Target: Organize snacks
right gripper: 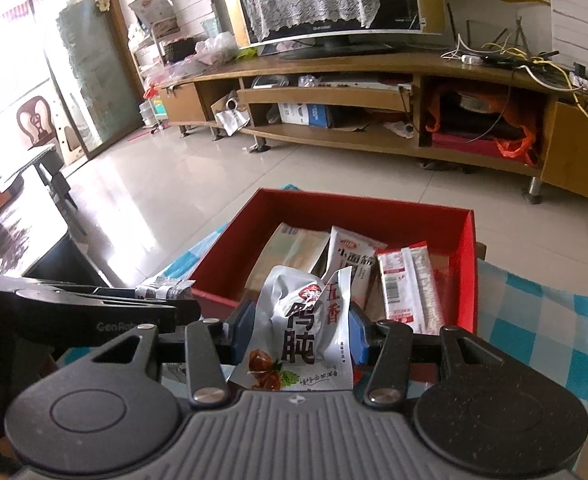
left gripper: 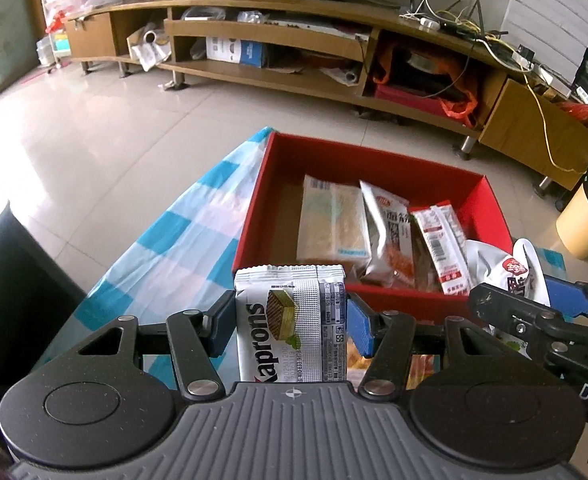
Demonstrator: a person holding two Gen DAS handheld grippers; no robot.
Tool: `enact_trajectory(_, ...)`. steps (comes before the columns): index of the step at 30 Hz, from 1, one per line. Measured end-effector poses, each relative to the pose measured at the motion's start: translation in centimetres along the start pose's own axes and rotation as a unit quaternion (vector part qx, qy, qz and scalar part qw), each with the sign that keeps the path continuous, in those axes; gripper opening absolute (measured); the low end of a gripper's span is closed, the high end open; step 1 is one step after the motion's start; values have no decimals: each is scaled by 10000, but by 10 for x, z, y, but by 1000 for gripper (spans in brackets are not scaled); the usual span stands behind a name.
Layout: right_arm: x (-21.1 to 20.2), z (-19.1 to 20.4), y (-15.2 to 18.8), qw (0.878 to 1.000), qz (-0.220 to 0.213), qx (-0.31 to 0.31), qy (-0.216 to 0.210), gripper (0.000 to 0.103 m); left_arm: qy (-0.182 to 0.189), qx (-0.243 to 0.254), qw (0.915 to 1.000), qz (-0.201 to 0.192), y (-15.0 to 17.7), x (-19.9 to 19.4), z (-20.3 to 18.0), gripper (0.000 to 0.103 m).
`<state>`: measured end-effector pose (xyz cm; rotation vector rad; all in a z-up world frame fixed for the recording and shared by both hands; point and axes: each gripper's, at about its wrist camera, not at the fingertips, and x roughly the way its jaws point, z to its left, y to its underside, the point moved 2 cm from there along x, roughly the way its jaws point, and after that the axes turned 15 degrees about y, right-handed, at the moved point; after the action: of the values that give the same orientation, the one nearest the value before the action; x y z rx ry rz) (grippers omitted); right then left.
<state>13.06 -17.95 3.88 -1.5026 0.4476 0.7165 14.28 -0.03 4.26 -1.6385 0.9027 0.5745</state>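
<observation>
My left gripper (left gripper: 289,322) is shut on a white wafer pack (left gripper: 291,324) marked "Kaprons", held upright just in front of the red box (left gripper: 374,156). My right gripper (right gripper: 300,332) is shut on a crumpled white snack pouch (right gripper: 306,328) with black and red characters, near the box's front wall (right gripper: 213,300). Inside the box lie a pale flat pack (left gripper: 332,220), a silver noodle-snack bag (left gripper: 390,236) and a red-and-white stick pack (left gripper: 446,244). In the left wrist view the right gripper with its pouch (left gripper: 510,272) shows at the right. The left gripper's wafer pack (right gripper: 165,291) shows at the left of the right wrist view.
The box stands on a table with a blue-and-white checked cloth (left gripper: 181,240). Beyond it is tiled floor (left gripper: 133,120) and a long wooden TV stand (left gripper: 294,32) full of clutter. A yellow bin (left gripper: 586,220) stands at the right, and a dark seat (left gripper: 9,280) lies left.
</observation>
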Motion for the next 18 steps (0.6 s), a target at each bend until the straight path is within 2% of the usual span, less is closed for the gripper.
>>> enact_trajectory(18, 24, -29, -30, 9985, -97, 519, 159, 48, 28, 142, 9998, -124, -43, 31, -23, 64)
